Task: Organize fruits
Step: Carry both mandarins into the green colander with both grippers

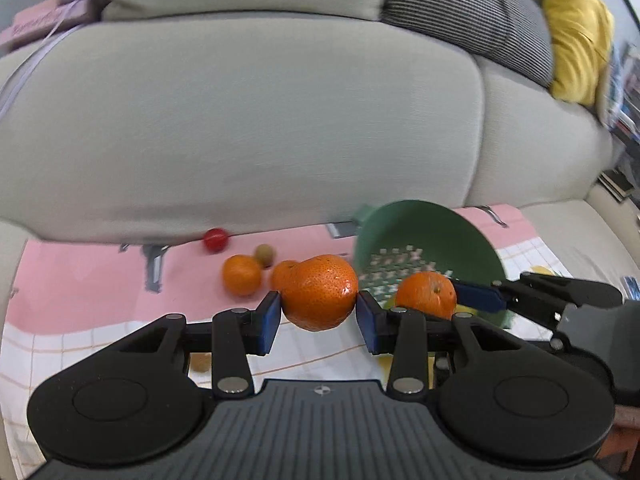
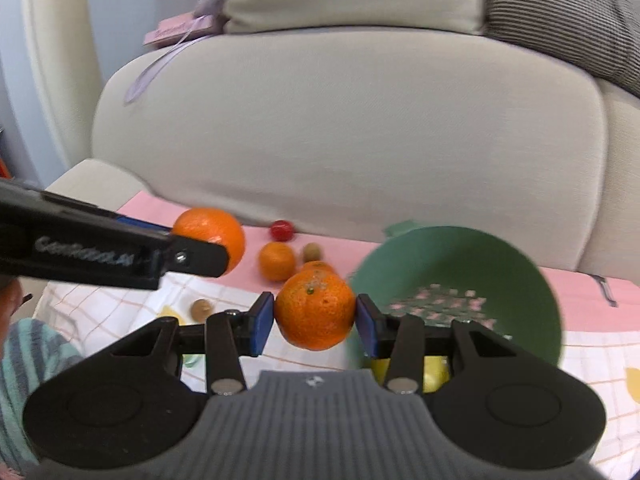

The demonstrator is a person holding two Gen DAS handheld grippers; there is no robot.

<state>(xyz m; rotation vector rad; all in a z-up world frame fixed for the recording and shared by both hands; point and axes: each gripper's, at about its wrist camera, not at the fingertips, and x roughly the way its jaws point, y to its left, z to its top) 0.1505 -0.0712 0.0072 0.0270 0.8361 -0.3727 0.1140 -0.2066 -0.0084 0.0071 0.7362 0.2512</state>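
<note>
A: What's biggest here?

B: The sofa, pale, filling the back of both views. On it sit a striped cushion and a yellow cushion. A cloth, pink at the back and white checked at the front, covers the seat.

A: And on the cloth?

B: A green colander, tipped so its holed bottom faces the cameras. Something yellow shows low by its rim, too hidden to name.

A: The claws?

B: The left claw is clenched on an orange, both blue pads pressing its sides, the fruit held clear of the cloth. The right claw grips a second orange the same way, just left of the colander. In the left view the right claw reaches in from the right edge, its orange in front of the colander's bowl.

A: Loose fruit?

B: Left of the colander on the pink part lie two more oranges, one half hidden behind the held fruit. Just behind them is a small brown fruit, and a red fruit against the sofa back. Another brown fruit lies nearer on the checked part.

A: Anyone visible?

B: Only a striped sleeve at the right view's lower left edge.
</note>
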